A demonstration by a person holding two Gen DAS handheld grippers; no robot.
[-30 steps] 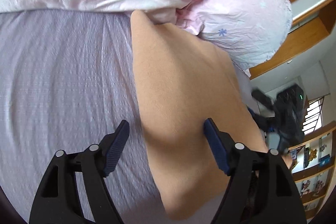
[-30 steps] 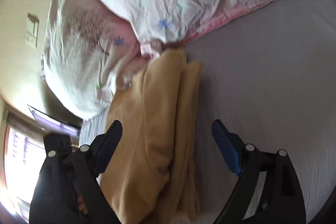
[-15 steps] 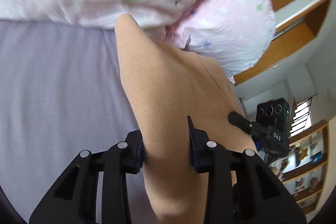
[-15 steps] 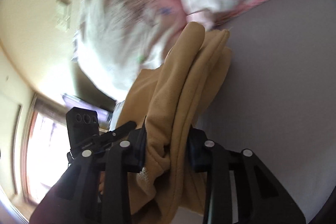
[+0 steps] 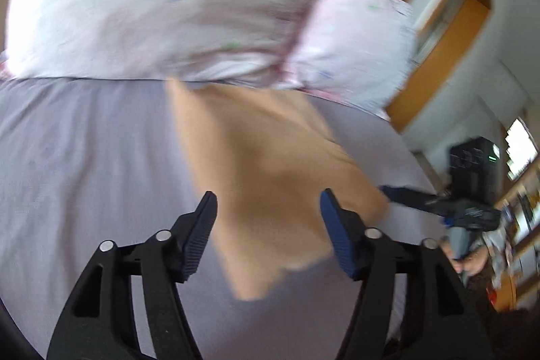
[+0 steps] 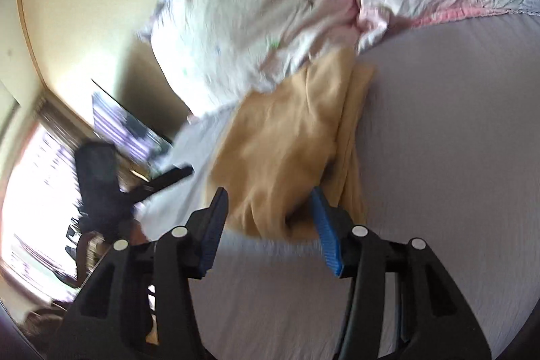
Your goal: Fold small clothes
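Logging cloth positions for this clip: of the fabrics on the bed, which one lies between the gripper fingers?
The plain tan garment, in both views. The flowered pink-white pillows lie beyond it, and the grey-lilac sheet is underneath.

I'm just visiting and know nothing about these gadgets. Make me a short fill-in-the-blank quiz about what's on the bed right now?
1. The folded garment on the bed is ____ in colour.
2. It lies on a lilac sheet, its far end touching the flowered ____.
3. The left gripper has its jaws ____.
4. The right gripper grips ____ just now.

Missing words: tan; pillows; open; nothing
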